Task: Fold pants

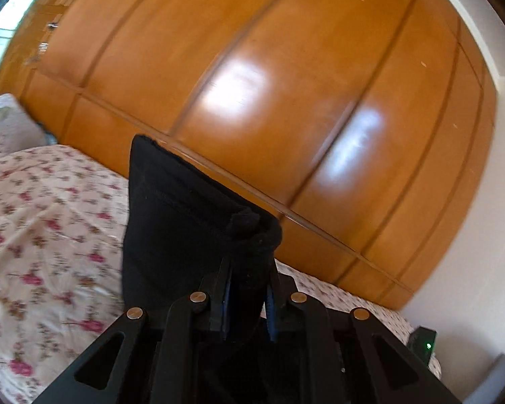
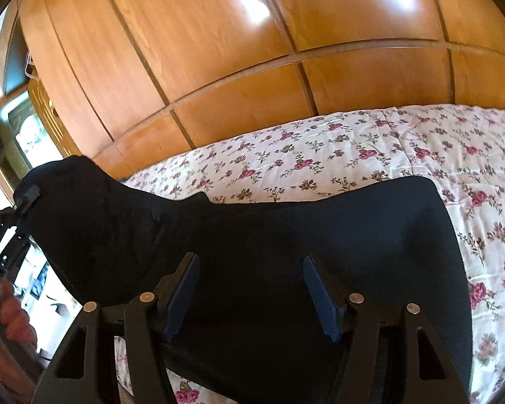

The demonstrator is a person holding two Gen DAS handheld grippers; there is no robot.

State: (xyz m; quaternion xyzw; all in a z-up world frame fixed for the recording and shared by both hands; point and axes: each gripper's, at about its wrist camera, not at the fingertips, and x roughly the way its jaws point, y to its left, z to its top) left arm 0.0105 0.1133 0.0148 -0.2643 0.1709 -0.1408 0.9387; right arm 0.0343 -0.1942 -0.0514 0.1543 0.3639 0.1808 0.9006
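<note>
We lose the pants (image 2: 286,235) below the right wrist view's bottom edge. The wardrobe (image 1: 252,67) is motion-blurred. The left gripper (image 1: 249,299) pads sit mostly buried in cloth.

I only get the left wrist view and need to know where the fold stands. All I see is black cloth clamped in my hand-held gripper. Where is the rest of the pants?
Observer: Most of the pants lie spread on the floral bedspread; only the clamped end is lifted.
Operator: What about the other side?
Observer: The right hand-held gripper is open, its pads wide apart over the cloth, clamping nothing.
Operator: How does the cloth run from my grip?
Observer: From the left hand-held gripper the top edge slopes down to the bed.
</note>
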